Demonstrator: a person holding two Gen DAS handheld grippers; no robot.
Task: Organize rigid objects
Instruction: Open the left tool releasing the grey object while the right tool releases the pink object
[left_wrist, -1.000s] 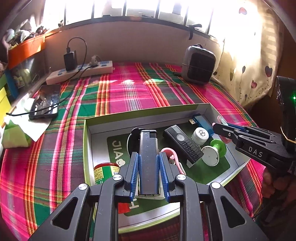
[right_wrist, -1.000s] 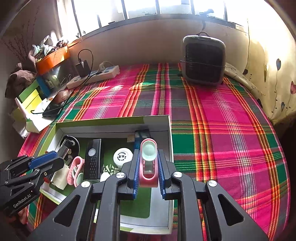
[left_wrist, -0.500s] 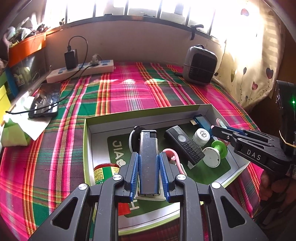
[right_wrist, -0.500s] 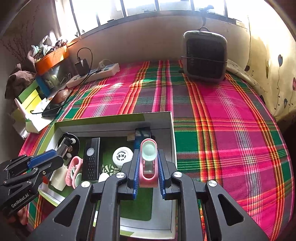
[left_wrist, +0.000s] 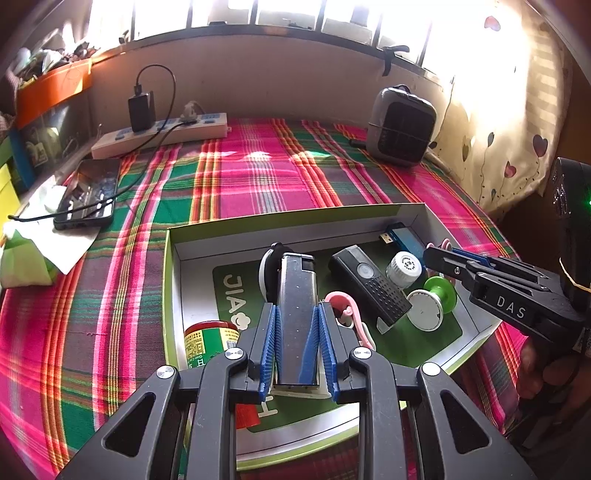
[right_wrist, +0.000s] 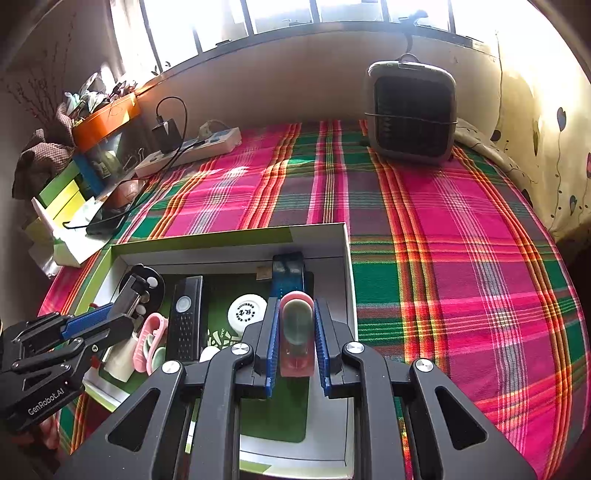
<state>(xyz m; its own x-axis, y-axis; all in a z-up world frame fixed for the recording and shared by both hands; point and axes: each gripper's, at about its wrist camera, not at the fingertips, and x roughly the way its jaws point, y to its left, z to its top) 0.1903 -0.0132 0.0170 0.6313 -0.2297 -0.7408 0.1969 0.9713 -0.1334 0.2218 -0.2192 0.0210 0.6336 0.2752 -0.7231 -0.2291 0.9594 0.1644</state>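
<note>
My left gripper (left_wrist: 297, 306) is shut on a silver lighter (left_wrist: 297, 332), held just above a shallow white-and-green box (left_wrist: 295, 218). In the box lie a black remote (left_wrist: 369, 288), a white-capped vial (left_wrist: 404, 267), a blue USB stick (left_wrist: 402, 236), a green-and-white spool (left_wrist: 432, 299), a pink clip (left_wrist: 347, 306) and a red-lidded jar (left_wrist: 207, 339). My right gripper (right_wrist: 295, 306) is shut on a pink oval case (right_wrist: 295, 332) over the box's right end (right_wrist: 347, 280). It comes into the left wrist view (left_wrist: 432, 254) from the right.
The box rests on a pink-and-green plaid cloth (right_wrist: 461, 240). At the back stand a grey heater (right_wrist: 410, 110) and a white power strip (left_wrist: 162, 134) with a plugged charger. A phone (left_wrist: 88, 194) lies on paper at the left. A curtain (left_wrist: 517, 129) hangs at the right.
</note>
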